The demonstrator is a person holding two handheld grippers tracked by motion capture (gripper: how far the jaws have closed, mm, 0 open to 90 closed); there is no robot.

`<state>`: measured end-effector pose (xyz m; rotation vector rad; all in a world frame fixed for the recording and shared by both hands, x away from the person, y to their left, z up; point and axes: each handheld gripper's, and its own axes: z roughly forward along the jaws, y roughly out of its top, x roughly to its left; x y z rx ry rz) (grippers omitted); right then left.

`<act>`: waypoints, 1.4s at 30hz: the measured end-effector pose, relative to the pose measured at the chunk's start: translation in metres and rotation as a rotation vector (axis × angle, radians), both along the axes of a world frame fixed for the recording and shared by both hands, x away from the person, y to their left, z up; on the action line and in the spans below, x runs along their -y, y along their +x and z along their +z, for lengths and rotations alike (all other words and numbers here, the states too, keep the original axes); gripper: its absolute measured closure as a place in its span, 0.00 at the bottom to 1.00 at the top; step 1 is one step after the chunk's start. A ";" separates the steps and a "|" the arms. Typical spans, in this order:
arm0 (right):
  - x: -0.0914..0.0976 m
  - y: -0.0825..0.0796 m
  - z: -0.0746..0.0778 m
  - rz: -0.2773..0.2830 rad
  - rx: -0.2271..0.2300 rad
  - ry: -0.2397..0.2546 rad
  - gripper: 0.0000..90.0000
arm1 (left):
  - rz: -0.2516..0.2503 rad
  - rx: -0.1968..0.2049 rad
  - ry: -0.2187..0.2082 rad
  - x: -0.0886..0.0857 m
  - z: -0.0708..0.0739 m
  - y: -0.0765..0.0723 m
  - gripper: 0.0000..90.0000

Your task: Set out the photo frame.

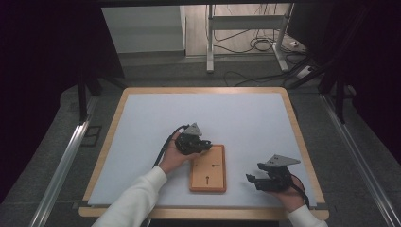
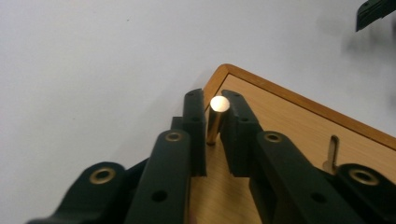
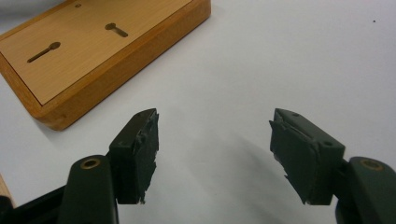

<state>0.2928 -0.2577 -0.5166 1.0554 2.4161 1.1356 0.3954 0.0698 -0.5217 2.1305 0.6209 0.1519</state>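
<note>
The left gripper point(image 2: 212, 123) clenches the brass peg point(image 2: 215, 120) at the wooden board's point(image 2: 280, 121) corner (presumably to pull it); the right gripper point(image 3: 214, 154) waits beside the board, released.

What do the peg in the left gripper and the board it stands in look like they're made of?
The peg looks like polished metal, perhaps brass: a golden shaft and a round head that glares bright white. The board looks like wood: a pale face with fine straight grain inside a darker orange-brown rim, matte to satin. The left gripper is shut on the peg.
</note>
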 end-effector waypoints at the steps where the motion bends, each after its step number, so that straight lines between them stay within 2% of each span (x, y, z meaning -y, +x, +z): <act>1: 0.000 0.000 0.000 0.000 0.000 -0.001 0.36 | 0.001 -0.004 -0.007 0.000 0.000 0.000 0.92; 8: -0.001 0.000 0.000 0.006 0.000 0.002 0.36 | -0.008 -0.021 -0.011 -0.002 0.000 0.002 0.93; 11: -0.002 -0.001 0.000 0.013 0.003 0.001 0.36 | -0.013 -0.043 -0.019 -0.003 0.000 0.004 0.93; 18: -0.009 -0.006 0.005 0.040 0.051 -0.023 0.31 | -0.016 -0.093 -0.030 -0.005 0.001 0.008 0.92; 23: -0.017 -0.014 0.009 0.056 0.116 -0.076 0.25 | -0.019 -0.107 -0.026 -0.005 0.001 0.009 0.91; 27: -0.028 -0.022 0.012 0.087 0.150 -0.094 0.21 | -0.029 -0.121 -0.016 -0.004 0.003 0.012 0.91; 29: -0.035 -0.026 0.012 0.109 0.175 -0.124 0.18 | -0.029 -0.144 -0.039 -0.005 0.002 0.014 0.91; 31: -0.042 -0.029 0.012 0.126 0.190 -0.145 0.16 | -0.036 -0.157 -0.042 -0.007 0.001 0.016 0.91; 42: -0.067 -0.040 0.012 0.189 0.202 -0.183 0.12 | -0.046 -0.220 -0.064 -0.009 0.001 0.025 0.91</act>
